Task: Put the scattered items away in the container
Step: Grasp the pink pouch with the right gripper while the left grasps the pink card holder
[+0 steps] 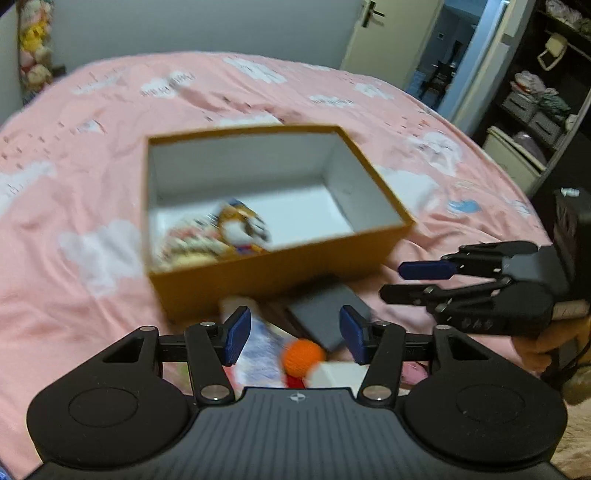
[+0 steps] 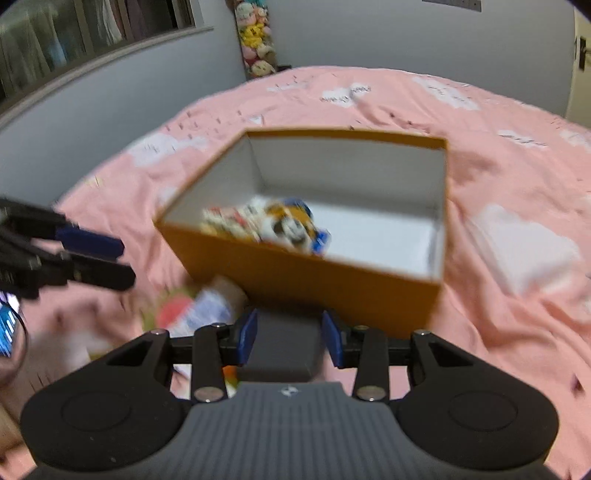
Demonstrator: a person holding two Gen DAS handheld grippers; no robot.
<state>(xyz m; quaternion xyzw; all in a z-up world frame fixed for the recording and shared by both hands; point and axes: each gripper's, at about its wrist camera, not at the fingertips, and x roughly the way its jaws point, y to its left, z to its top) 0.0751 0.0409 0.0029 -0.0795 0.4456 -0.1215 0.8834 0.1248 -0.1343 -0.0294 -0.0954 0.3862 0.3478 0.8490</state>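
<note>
An open tan cardboard box [image 1: 258, 275] with a white inside sits on the pink bed; it also shows in the right wrist view [image 2: 332, 280]. Colourful snack packets [image 1: 218, 234] lie in its near left corner [image 2: 266, 221]. In front of the box lie a dark grey flat box [image 1: 325, 314], an orange ball [image 1: 303, 354], a white block [image 1: 340, 373] and a blue-white packet [image 1: 258, 350]. My left gripper [image 1: 293, 336] is open above these items. My right gripper [image 2: 290, 338] is open, its pads either side of the grey box [image 2: 284, 343].
The pink cloud-print bedspread [image 1: 92, 177] covers the bed. A door [image 1: 388, 33] and dark shelves [image 1: 546, 96] stand at the right. Plush toys [image 2: 256, 37] hang on the far wall. A round red-and-green item [image 2: 173, 306] lies left of the grey box.
</note>
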